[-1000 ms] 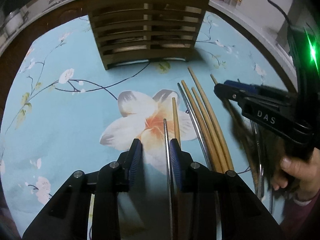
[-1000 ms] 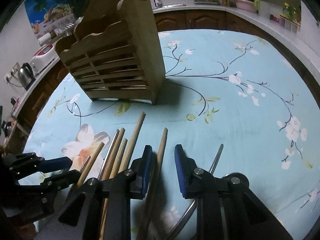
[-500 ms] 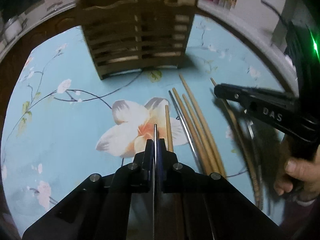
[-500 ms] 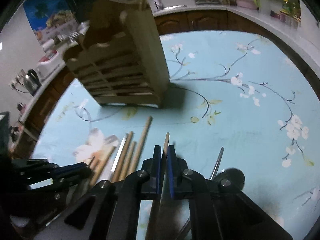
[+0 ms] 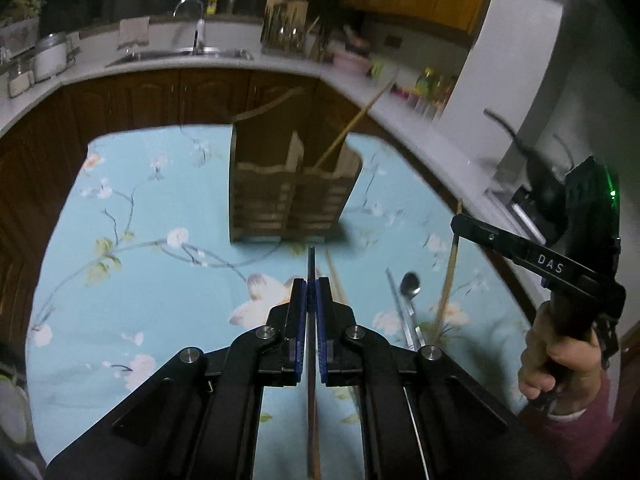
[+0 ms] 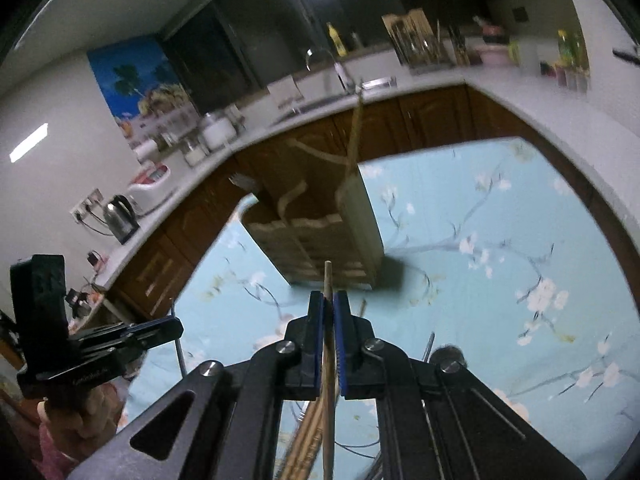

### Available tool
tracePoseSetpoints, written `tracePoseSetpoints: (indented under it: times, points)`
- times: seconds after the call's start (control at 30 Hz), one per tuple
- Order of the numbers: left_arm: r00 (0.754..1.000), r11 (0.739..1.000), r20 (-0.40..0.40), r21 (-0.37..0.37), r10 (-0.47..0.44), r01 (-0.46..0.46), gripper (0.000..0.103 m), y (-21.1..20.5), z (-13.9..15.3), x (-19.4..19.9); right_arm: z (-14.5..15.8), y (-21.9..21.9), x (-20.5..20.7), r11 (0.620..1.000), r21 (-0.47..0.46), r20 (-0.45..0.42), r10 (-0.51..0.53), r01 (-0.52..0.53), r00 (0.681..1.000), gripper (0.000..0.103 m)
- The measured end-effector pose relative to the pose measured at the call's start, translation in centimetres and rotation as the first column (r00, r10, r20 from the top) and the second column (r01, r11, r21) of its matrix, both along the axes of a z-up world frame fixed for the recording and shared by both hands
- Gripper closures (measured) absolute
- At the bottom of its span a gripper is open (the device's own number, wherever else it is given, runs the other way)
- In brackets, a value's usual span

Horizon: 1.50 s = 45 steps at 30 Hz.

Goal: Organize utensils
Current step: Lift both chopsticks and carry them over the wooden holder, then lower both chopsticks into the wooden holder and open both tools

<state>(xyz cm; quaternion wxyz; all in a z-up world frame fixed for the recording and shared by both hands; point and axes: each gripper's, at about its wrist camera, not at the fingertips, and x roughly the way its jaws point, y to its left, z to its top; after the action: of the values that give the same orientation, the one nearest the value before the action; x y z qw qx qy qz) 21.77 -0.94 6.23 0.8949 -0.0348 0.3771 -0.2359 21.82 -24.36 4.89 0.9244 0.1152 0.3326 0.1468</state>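
My left gripper [image 5: 311,286] is shut on a thin metal chopstick [image 5: 311,260], lifted above the floral tablecloth. My right gripper [image 6: 328,300] is shut on a wooden chopstick [image 6: 328,276], also lifted; it shows in the left wrist view [image 5: 460,224] with the chopstick [image 5: 450,276] hanging down. The wooden utensil holder [image 5: 292,200] stands ahead of both, with one wooden stick [image 5: 352,128] leaning out of its right compartment. More chopsticks [image 5: 336,280] and a metal spoon [image 5: 410,286] lie on the cloth.
The table has a light blue floral cloth [image 5: 140,260]. A kitchen counter with a sink [image 5: 180,54], jars [image 5: 48,56] and a kettle [image 6: 120,216] curves behind it. My left gripper shows at the left of the right wrist view [image 6: 176,326].
Both grippers closed on their chopsticks and lifted them off the cloth. Both views tilted up, so the holder now sits farther ahead and the counter shows.
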Motion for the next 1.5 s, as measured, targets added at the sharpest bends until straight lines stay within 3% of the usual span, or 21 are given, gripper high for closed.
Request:
tracePoseSetpoints:
  times: [0.23, 0.7, 1.0, 1.2, 1.37, 1.5]
  points:
    - [0.998, 0.998, 0.060, -0.053, 0.023, -0.020, 0.099, 1.7, 2.6, -0.6, 3.3, 0.4, -0.6, 1.000, 0.005, 0.084, 0.002, -0.002, 0.996, 0.098]
    - [0.982, 0.988, 0.157, -0.128, 0.102, -0.083, 0.099, 3.7, 6.9, 2.2, 6.7, -0.1, 1.3, 0.999, 0.018, 0.175, -0.030, 0.027, 0.984, 0.098]
    - [0.954, 0.976, 0.245, -0.175, 0.172, -0.131, 0.099, 3.9, 10.5, 5.9, 9.8, -0.8, 3.8, 0.996, 0.052, 0.264, -0.083, 0.071, 0.961, 0.098]
    - [0.920, 0.962, 0.312, -0.209, 0.236, -0.176, 0.099, 3.6, 12.7, 9.6, 11.9, -1.5, 6.7, 0.989, 0.098, 0.322, -0.139, 0.113, 0.937, 0.098]
    - [0.891, 0.945, 0.339, -0.230, 0.301, -0.232, 0.099, 3.3, 12.5, 13.0, 11.8, -1.5, 9.3, 0.984, 0.096, 0.363, -0.172, 0.147, 0.916, 0.098]
    - [0.888, 0.932, 0.309, -0.238, 0.340, -0.273, 0.099, 3.1, 9.6, 15.5, 9.7, -0.9, 10.7, 0.982, 0.072, 0.365, -0.187, 0.172, 0.912, 0.098]
